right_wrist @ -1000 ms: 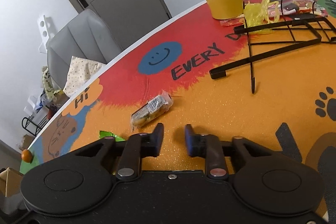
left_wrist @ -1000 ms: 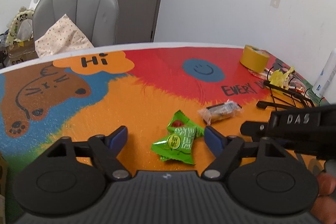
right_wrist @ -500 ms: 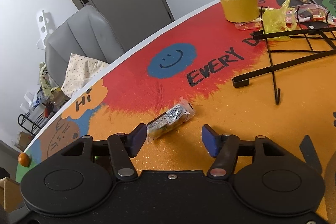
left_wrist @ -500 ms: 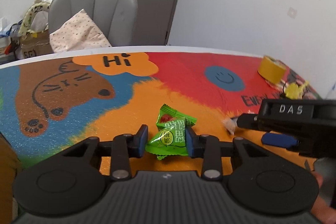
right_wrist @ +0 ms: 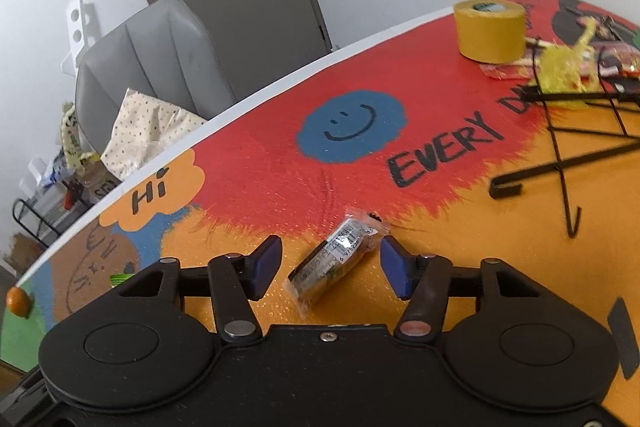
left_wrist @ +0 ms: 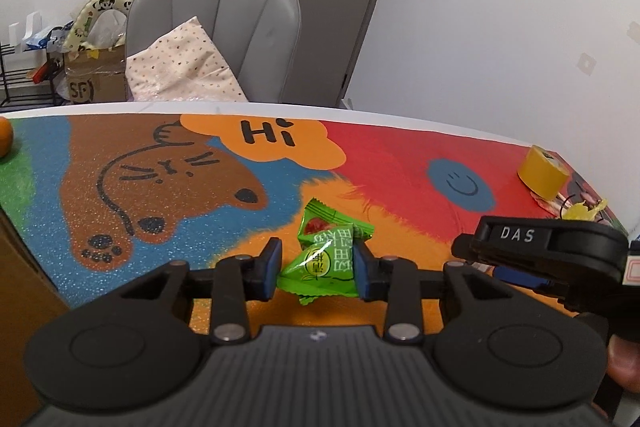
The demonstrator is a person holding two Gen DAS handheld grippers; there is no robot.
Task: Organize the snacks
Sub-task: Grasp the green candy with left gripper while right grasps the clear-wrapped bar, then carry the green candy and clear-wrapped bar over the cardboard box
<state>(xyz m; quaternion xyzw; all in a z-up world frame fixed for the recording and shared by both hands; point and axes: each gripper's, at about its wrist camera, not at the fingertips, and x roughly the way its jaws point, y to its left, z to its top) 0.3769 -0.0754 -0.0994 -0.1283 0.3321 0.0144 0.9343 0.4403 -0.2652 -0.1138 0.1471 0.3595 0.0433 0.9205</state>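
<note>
My left gripper point(left_wrist: 316, 269) is shut on a green snack packet point(left_wrist: 320, 269), held a little above the colourful table mat point(left_wrist: 160, 187). A second green packet point(left_wrist: 326, 223) lies on the mat just beyond it. My right gripper point(right_wrist: 330, 265) is open, its blue pads on either side of a clear-wrapped snack bar point(right_wrist: 338, 261) that lies on the orange part of the mat. The right gripper's body shows at the right edge of the left wrist view point(left_wrist: 552, 251).
A black wire rack point(right_wrist: 580, 147) stands at the right with a yellow wrapper point(right_wrist: 564, 67) and small snacks by it. A yellow tape roll point(right_wrist: 490, 29) sits behind. A small orange point(left_wrist: 4, 143) lies at the table's left edge. A grey chair point(left_wrist: 224, 23) stands beyond the table.
My left gripper closed on the green packet and lifted it. My right gripper opened and moved forward until its pads straddle the clear-wrapped bar.
</note>
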